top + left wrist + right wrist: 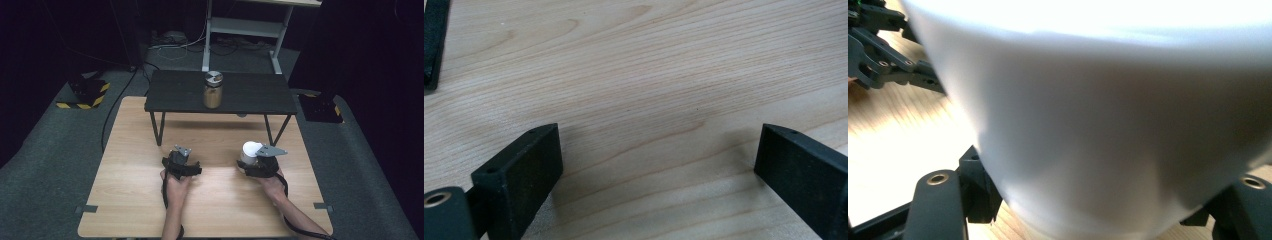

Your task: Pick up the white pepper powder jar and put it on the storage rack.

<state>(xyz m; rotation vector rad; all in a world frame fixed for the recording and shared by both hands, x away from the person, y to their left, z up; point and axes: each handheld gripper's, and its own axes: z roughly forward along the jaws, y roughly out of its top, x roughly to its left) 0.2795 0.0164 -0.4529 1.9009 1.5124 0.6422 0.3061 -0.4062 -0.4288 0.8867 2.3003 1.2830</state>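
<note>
Tabletop (125, 200) of pale wood with fine lengthwise grain lies beneath both hands, a flat rectangular slab with two small dark tape tabs at its side edges. Beyond the two hand-held grippers, at the far end of that slab, stands a low black shelf (250, 97) on thin metal legs, matt and dark-grained, and on it a clear jar (213, 91) with golden-brown contents and a silvery lid, well apart from either tool.

The person's forearms come in from the near edge. The right hand (272, 186) wraps the body of the right hand-held gripper (252, 159) from behind, its grey three-cornered plate on top. Its jaws are clamped on a white cup (250, 151), a smooth, glossy, round-walled vessel. In the right gripper view the cup's (1098, 125) curved wall looms close and blurred between the black jaw arms, which flank it on either side.

The left hand (176, 186) grips the left hand-held gripper (181, 159), held just above the wood beside the right one, a gap of bare wood between them. In the left gripper view its two blocky, matt black jaws stand wide apart over bare grain, the left hand-held gripper (659, 150) holding nothing.
</note>
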